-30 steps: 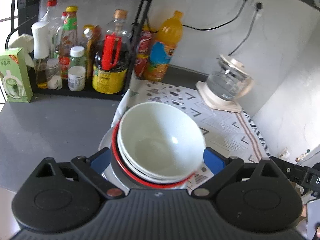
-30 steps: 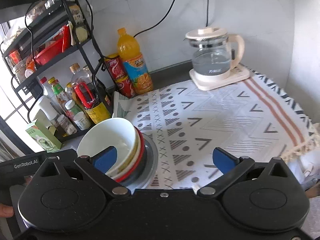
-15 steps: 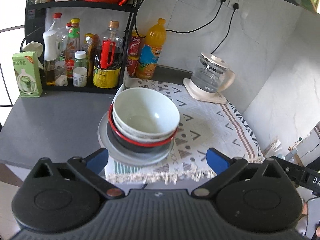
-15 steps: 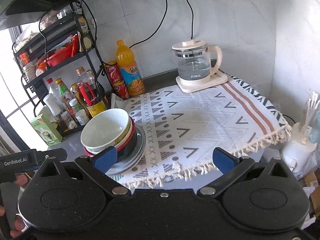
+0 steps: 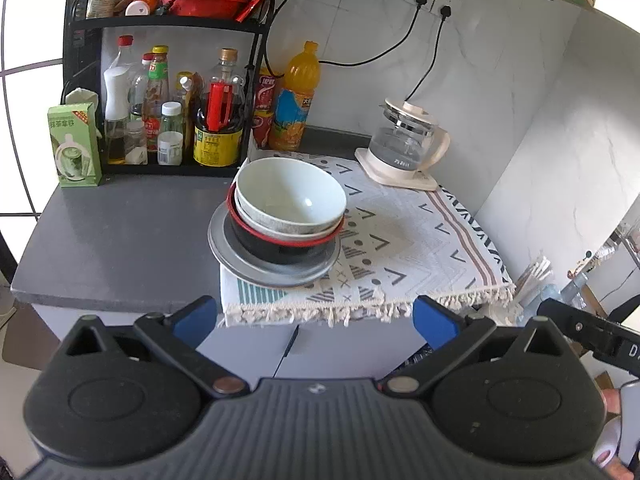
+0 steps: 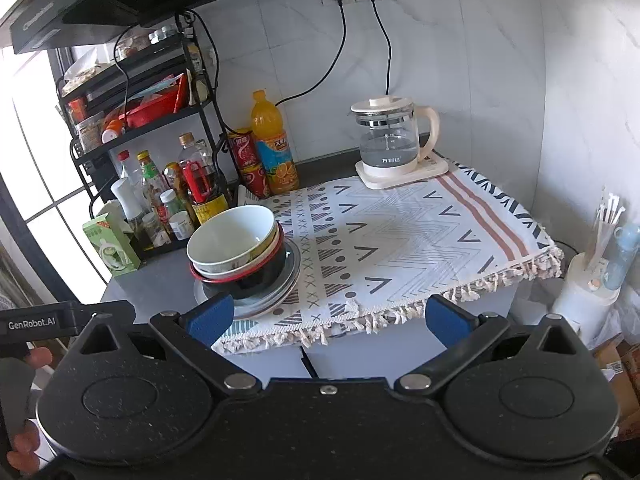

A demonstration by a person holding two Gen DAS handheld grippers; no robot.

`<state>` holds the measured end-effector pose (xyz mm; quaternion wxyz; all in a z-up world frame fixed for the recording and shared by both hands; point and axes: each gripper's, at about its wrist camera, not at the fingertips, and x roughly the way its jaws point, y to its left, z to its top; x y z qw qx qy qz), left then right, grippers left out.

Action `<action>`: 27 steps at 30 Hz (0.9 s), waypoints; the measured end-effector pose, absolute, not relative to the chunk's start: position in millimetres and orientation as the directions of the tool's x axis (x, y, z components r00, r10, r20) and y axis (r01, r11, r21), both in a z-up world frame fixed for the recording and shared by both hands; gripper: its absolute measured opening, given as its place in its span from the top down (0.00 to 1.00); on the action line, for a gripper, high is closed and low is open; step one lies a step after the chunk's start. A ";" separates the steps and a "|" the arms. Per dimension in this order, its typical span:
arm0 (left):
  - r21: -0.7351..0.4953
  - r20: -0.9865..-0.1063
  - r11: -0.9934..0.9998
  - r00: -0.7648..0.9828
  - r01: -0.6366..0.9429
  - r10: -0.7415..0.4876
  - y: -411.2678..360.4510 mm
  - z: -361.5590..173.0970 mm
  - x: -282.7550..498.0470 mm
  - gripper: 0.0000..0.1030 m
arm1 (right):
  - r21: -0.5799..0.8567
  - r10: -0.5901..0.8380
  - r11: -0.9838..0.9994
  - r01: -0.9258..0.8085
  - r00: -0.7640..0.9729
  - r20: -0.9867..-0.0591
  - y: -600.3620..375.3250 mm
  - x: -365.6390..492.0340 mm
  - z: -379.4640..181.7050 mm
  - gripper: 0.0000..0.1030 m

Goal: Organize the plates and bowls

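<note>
Near the tabletop's front edge, a finished-looking stack, both tongs released

Left tongs and right tongs hang spread and empty, short of the stack. Beyond them the white bowl sits nested in the red-rimmed bowl on grey plates that overhang the cloth; a careless nudge could tip it.

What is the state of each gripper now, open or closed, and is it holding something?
Left gripper: open, holding nothing.
Right gripper: open, holding nothing.
</note>
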<state>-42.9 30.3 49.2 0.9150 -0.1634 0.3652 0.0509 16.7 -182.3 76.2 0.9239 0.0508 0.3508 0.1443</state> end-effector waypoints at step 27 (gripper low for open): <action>-0.190 -0.669 0.955 0.742 -0.229 0.045 15.5 66.3 -78.9 0.00 | 0.176 0.318 0.947 -0.267 0.723 -0.614 -197.3 -12.7 85.2 0.00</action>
